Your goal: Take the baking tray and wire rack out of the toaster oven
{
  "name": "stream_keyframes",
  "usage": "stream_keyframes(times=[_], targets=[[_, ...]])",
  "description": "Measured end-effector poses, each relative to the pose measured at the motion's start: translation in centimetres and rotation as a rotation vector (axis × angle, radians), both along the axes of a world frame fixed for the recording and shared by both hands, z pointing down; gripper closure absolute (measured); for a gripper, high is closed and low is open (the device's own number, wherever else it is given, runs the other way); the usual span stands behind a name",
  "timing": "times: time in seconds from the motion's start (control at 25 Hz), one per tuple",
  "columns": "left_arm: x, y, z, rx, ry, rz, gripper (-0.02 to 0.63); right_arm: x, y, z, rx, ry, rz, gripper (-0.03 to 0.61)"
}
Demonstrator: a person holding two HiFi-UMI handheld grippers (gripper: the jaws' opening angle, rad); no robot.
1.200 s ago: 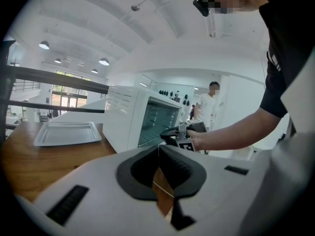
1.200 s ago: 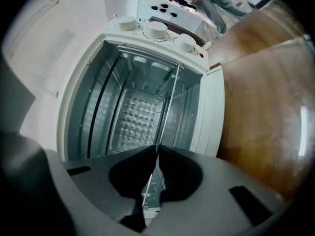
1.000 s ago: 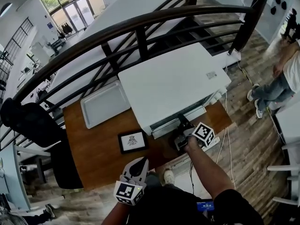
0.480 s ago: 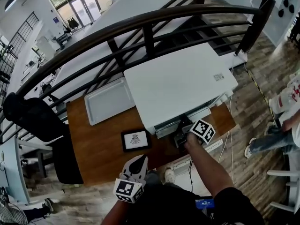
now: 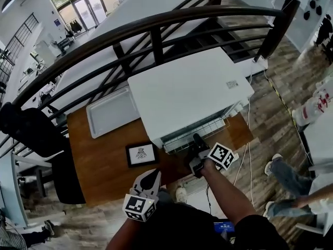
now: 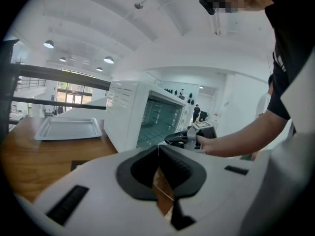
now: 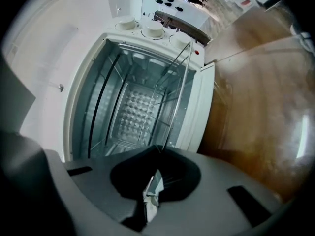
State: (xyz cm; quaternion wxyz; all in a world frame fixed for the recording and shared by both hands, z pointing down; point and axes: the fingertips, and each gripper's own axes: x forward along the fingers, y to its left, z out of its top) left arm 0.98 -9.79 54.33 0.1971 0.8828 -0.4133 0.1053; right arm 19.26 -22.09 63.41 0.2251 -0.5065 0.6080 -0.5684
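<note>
Head view: we've slid the silver wire rack (image 5: pixel 200 130) partway out of the white toaster oven (image 5: pixel 187 90), right gripper (image 5: pixel 196 138) fingers pinching it (grey metal baking tray (image 5: pixel 111 112) already sits on the worktop (image 5: pixel 104 165)); left gripper (image 5: pixel 152 177) fingers pressed together

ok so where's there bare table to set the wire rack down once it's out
Widest bare wood: the left front corner of the table, bordered by the baking tray behind and the framed card on the right. Crowded: the mouth of the toaster oven, where the wire rack juts out in the right gripper.
</note>
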Motion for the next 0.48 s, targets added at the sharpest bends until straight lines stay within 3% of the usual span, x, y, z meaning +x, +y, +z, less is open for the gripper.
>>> stream_keyframes(times=[0.12, 0.28, 0.4, 0.48], targets=[[1.2, -0.1, 0.4, -0.03, -0.008, 0.007, 0.6, 1.0, 1.9, -0.2, -0.01, -0.003, -0.001, 0.581], [2.3, 0.0, 3.1, -0.175, 0.054, -0.021, 0.588, 1.5, 4.3, -0.4, -0.005, -0.03, -0.009, 0.581], [3.8, -0.1, 5.0, -0.294, 0.139, -0.015, 0.457, 1.8, 5.2, -1.3, 0.014, -0.06, -0.01, 0.583], [4.8, -0.7, 6.0, -0.37, 0.232, -0.028, 0.428, 1.9, 5.6, -2.0, 0.026, -0.076, -0.011, 0.581]])
